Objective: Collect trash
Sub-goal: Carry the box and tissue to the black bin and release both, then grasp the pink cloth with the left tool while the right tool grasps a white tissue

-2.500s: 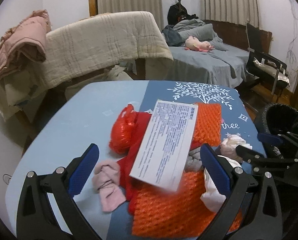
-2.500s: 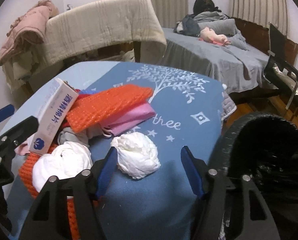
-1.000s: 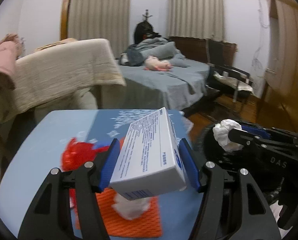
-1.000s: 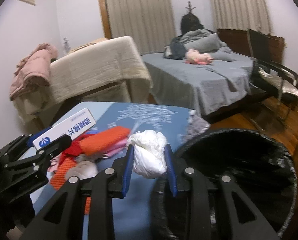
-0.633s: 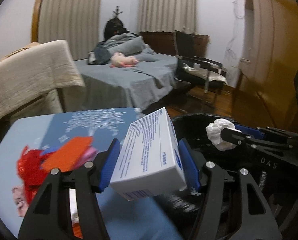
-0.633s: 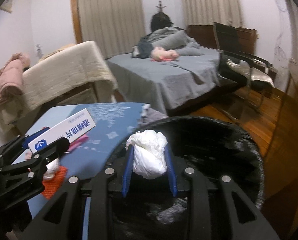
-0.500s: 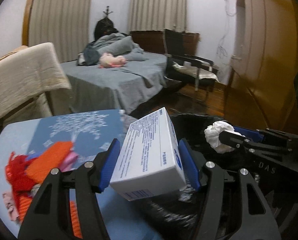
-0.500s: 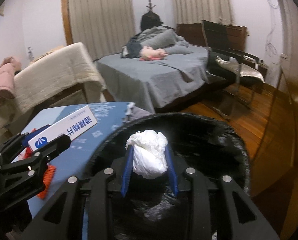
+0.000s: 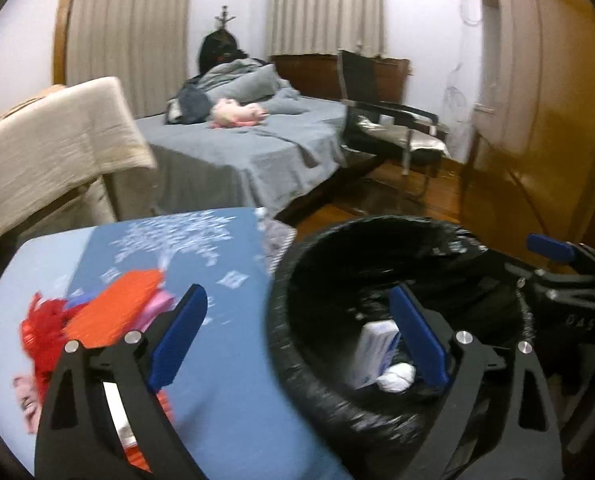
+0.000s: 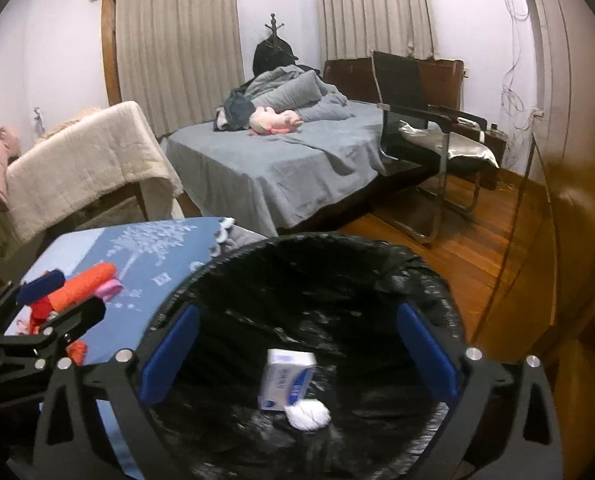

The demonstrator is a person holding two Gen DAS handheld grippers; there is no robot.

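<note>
So: box (image 10: pixel 285 380) and wad (image 10: pixel 308 414) lie in the bin (image 10: pixel 437 280). Left gripper (image 9: pixel 297 340) and right gripper (image 10: pixel 297 356) hang over it, jaws opening, nothing between. Left: red and orange scraps (image 9: pixel 109 312) on the table (image 9: pixel 233 400).

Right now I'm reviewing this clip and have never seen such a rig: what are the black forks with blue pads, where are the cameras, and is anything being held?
They are two hand-held grippers; a person carries one in each hand, each with a fisheye camera looking along its fingers. The left gripper hangs over the table edge and the rim of the black-lined trash bin; the right gripper is over the bin. Both jaws are opening with nothing between them. A white box and a crumpled tissue lie inside the bin. Orange mesh and red plastic remain on the blue tablecloth.
</note>
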